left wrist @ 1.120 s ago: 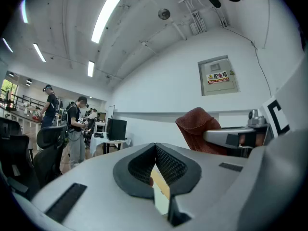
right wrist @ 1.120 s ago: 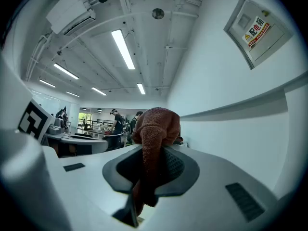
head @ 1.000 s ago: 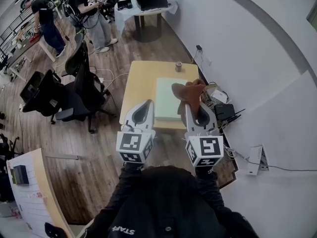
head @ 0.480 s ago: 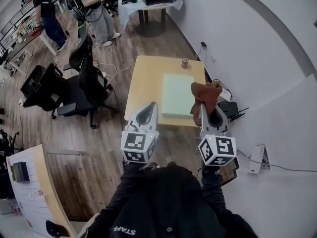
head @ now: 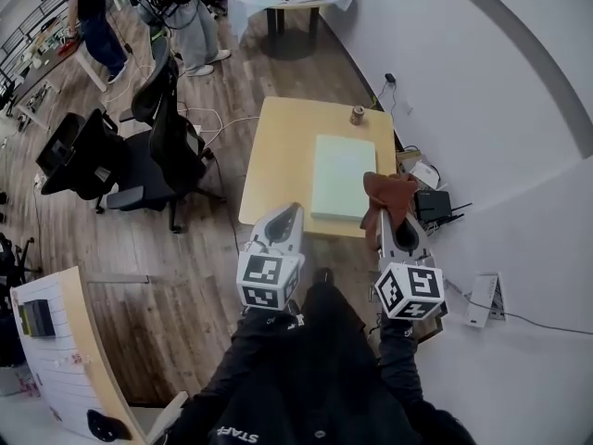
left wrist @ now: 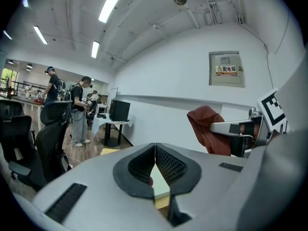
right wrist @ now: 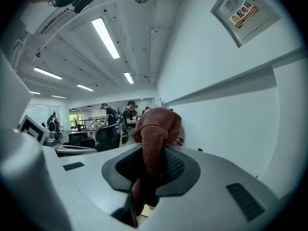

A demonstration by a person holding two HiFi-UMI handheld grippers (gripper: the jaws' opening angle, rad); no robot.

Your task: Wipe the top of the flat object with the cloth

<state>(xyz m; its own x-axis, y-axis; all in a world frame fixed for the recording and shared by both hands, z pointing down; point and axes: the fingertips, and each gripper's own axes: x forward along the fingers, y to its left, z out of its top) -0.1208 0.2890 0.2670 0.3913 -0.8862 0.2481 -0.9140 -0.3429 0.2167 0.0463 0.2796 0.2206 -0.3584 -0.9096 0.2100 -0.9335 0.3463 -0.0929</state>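
A pale green flat board (head: 342, 175) lies on the right half of a small wooden table (head: 283, 156) in the head view. My right gripper (head: 397, 222) is shut on a rust-brown cloth (head: 386, 192), which bunches above the jaws near the table's front right corner. In the right gripper view the cloth (right wrist: 156, 129) stands up between the jaws. My left gripper (head: 289, 214) hangs shut and empty just before the table's front edge. The left gripper view shows its jaws closed tip to tip (left wrist: 155, 148), with the cloth (left wrist: 208, 129) off to the right.
A small brown cup (head: 358, 115) stands at the table's far edge. Black office chairs (head: 157, 156) sit left of the table. Cables and a black box (head: 432, 207) lie by the white wall on the right. People stand far back at other desks (head: 176, 7).
The person has stepped back from the table, so both grippers sit nearer its front edge. The cloth has come off the board's right side toward the front right corner.
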